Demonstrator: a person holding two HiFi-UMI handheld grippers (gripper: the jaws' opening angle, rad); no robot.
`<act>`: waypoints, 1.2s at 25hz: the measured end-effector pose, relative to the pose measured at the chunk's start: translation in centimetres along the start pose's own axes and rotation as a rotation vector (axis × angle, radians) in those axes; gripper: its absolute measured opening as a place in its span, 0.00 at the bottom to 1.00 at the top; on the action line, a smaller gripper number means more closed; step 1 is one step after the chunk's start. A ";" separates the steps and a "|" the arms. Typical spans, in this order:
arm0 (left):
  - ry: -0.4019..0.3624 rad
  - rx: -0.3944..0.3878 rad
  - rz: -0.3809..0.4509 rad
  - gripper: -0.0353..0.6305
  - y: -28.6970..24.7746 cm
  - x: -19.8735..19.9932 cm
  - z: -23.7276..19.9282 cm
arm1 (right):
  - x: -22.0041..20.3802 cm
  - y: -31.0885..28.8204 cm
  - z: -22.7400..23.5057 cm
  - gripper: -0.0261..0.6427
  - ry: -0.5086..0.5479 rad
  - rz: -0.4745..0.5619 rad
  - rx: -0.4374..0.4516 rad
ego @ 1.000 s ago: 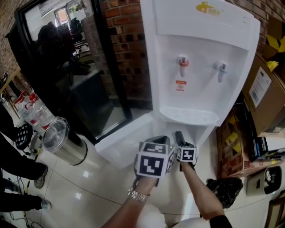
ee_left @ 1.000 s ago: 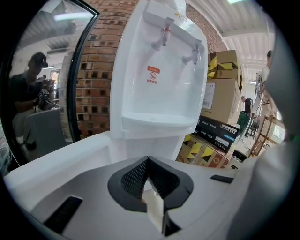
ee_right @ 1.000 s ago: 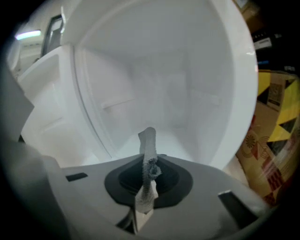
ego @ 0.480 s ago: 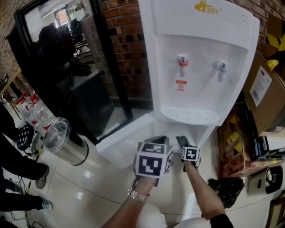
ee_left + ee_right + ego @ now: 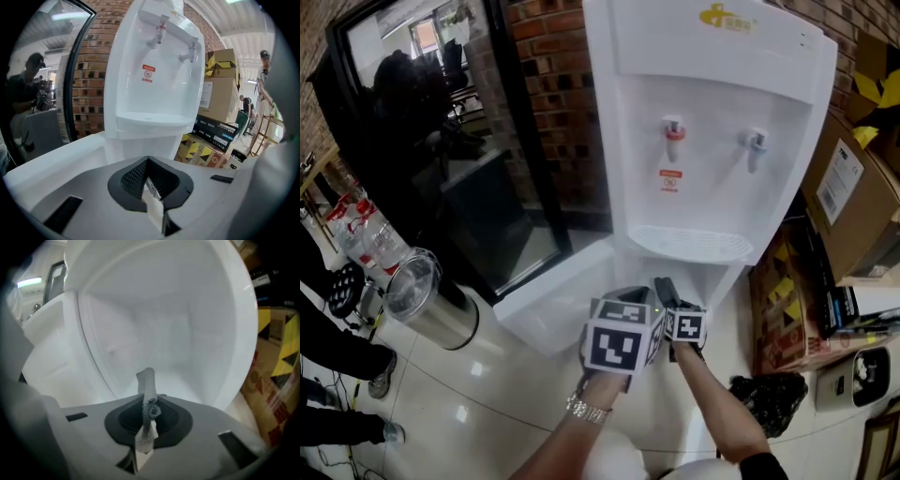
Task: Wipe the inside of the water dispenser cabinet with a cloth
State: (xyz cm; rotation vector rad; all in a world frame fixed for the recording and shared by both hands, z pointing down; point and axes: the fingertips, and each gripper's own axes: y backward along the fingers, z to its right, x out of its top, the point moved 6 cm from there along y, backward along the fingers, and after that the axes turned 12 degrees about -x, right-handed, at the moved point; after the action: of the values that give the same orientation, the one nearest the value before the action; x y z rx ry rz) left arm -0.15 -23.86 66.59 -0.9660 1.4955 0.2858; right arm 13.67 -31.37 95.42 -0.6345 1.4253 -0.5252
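The white water dispenser (image 5: 703, 112) stands against a brick wall, its lower cabinet door (image 5: 548, 300) swung open to the left. My right gripper (image 5: 664, 289) points into the cabinet opening under the drip tray (image 5: 689, 244). In the right gripper view the right gripper (image 5: 149, 408) is shut on a thin grey-white cloth (image 5: 146, 380), with the white cabinet interior (image 5: 164, 333) close ahead. My left gripper (image 5: 630, 298) hangs just left of it, in front of the open door. In the left gripper view the left gripper (image 5: 149, 180) is shut with nothing held, facing the dispenser front (image 5: 154, 84).
A steel bin (image 5: 427, 300) stands on the tiled floor at left, by a dark glass door (image 5: 441, 141). Cardboard boxes (image 5: 853, 197) and yellow-black cartons (image 5: 778, 300) crowd the dispenser's right side. A black bag (image 5: 767, 401) lies on the floor near my right arm.
The right gripper drew back slightly, then pushed forward and left toward the cabinet opening again. The left gripper has barely moved.
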 end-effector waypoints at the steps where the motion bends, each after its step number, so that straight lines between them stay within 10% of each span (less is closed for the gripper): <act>1: 0.002 0.002 0.003 0.04 0.2 0.0 0.0 | -0.7 -0.5 -0.6 0.07 -0.010 -0.026 0.018; 19: 0.001 -0.011 0.008 0.04 -0.1 0.1 0.1 | -0.1 1.9 7.2 0.07 -0.105 0.117 -0.335; 30: 0.040 0.064 0.001 0.04 3.1 0.5 0.7 | 2.5 7.6 0.9 0.07 -0.099 0.108 -0.169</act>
State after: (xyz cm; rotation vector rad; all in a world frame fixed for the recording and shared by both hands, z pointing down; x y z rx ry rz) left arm -1.74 -21.68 64.91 -0.9242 1.5329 0.2191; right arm 14.45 -27.43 88.44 -0.7036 1.4103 -0.2861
